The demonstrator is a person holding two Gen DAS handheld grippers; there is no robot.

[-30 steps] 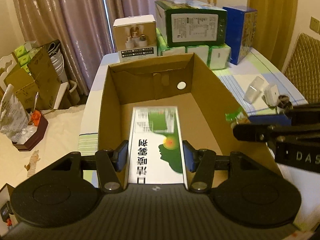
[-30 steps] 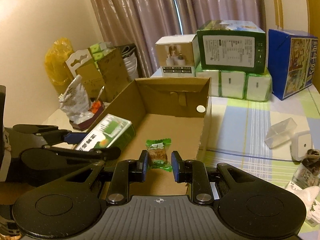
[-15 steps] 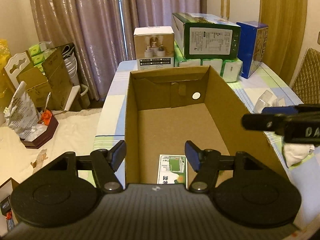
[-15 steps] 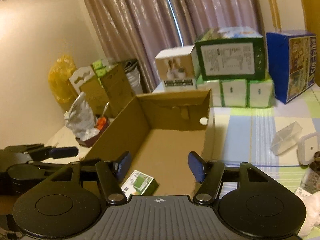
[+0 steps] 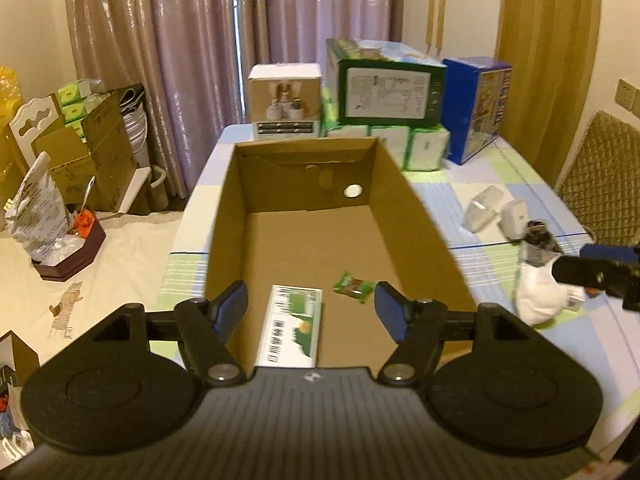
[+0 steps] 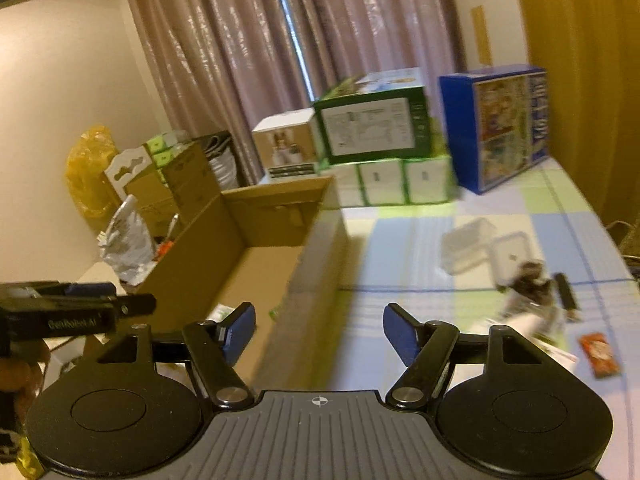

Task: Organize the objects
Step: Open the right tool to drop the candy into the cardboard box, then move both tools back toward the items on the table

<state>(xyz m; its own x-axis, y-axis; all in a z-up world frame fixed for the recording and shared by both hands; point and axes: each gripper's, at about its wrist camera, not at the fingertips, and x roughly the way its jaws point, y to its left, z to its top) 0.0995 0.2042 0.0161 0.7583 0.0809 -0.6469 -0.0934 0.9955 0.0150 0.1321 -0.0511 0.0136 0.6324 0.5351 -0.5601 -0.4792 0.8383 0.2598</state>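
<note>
Open cardboard box (image 5: 416, 220) on the checked surface (image 5: 520, 184): taking this as the landmark and the collecting bin for the sorting job. On its floor, near end: a white-and-green carton (image 5: 291, 326) lying flat, long side running with the box's length, and just beside it toward the right wall a small green-wrapped candy (image 5: 354, 287), not touching the carton. Far end of the box floor bare; round hole in the far wall. Left tongs (image 5: 310, 312) hover above the near end of the box, spread wide, gripping nothing, carton showing between the fingers but below them. Judged: both items are in, and the wide spread suits a release rather than a pick. Right tongs (image 6: 318, 328) likewise wide apart and empty, sitting over the box's right wall and pointed out toward the surface beyond it; view is motion-blurred. Judged: this one is turning toward the loose items to the right of the box for the next pick. Those items, well apart from the box: a clear plastic container (image 6: 466, 248) beside a small white square unit (image 6: 516, 250), a dark crumpled object (image 6: 530, 280) (too blurred to name), a white wrapper or bag (image 5: 538, 294), and a small red packet (image 6: 600, 354) nearest the camera. Beyond the box's far wall: stacked retail cartons, a green one (image 5: 386, 88) on top, a blue one (image 5: 478, 106) to its right. Left of the box, off the surface, a cluttered side area with cardboard and bags.
</note>
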